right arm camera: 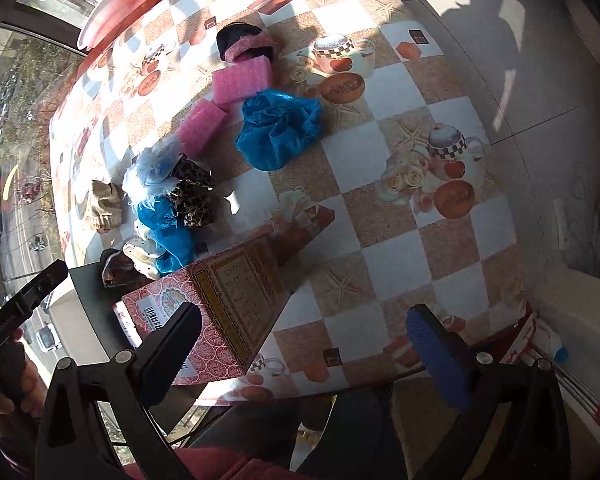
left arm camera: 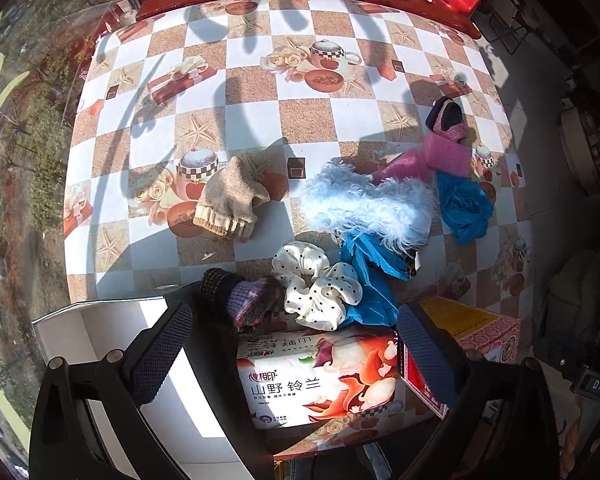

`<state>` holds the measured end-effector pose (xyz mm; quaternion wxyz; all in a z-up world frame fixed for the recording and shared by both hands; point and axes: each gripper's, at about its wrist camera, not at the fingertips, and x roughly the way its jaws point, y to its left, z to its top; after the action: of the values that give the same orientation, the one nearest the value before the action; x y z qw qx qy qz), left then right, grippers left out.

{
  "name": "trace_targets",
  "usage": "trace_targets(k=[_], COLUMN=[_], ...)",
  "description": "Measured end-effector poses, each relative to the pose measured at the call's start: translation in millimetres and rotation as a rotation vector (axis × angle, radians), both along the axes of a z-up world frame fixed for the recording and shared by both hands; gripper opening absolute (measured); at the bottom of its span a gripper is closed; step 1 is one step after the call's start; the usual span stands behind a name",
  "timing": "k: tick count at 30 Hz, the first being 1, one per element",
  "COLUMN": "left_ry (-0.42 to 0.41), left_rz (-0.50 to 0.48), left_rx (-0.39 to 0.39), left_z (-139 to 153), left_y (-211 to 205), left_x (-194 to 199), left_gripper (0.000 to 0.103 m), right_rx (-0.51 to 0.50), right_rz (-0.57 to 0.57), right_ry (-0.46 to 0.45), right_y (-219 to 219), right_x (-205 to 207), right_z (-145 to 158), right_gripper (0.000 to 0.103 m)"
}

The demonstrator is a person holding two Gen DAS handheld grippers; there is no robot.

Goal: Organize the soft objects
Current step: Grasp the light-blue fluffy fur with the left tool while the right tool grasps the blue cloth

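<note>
Several soft things lie on the checkered table [left arm camera: 260, 92]: a beige sock [left arm camera: 230, 200] near centre, a fluffy blue piece [left arm camera: 364, 204] at its three o'clock, a polka-dot scrunchie [left arm camera: 316, 284] toward six o'clock just above the tissue pack [left arm camera: 320, 376]. All look light, limp and easily crushed, so a pinch across a bunched fold should hold; the scrunchie's satin may slip. The left gripper [left arm camera: 296, 352] and right gripper [right arm camera: 304, 348] both hover with jaws apart, holding nothing.
</note>
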<state>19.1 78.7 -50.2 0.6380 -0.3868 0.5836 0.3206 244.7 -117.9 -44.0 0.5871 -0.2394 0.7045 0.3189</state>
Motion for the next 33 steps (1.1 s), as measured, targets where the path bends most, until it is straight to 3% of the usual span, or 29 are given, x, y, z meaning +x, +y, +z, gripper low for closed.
trace_targets(k=[3,10,15,22,29,33], left_ry=[-0.035,-0.112,-0.085,-0.088,-0.102,-0.077], left_rz=[0.014,0.213,0.307,0.393,0.375,0.397], left_rx=[-0.058,-0.329,-0.350,-0.402,-0.428,-0.438], left_z=[-13,-61,-83,-113,-128,-140], left_y=[10,33,53,60,61,64], left_x=[15,38,48,56,70,69], left_gripper=[0.103,0.103,0.103,0.103,0.103,0.103], right_rx=[-0.008,0.000,0.032,0.021,0.028,0.019], right_rz=[-0.010,-0.033,-0.002,0.086,0.087,0.150], right_ry=[0.004,0.008,-0.015,-0.051,-0.085,-0.128], right_y=[-4,-9,5,53,93,115], right_x=[4,16,29,50,61,55], right_z=[-4,-10,-17,-51,-90,-115], right_gripper=[0.103,0.103,0.103,0.103,0.103,0.103])
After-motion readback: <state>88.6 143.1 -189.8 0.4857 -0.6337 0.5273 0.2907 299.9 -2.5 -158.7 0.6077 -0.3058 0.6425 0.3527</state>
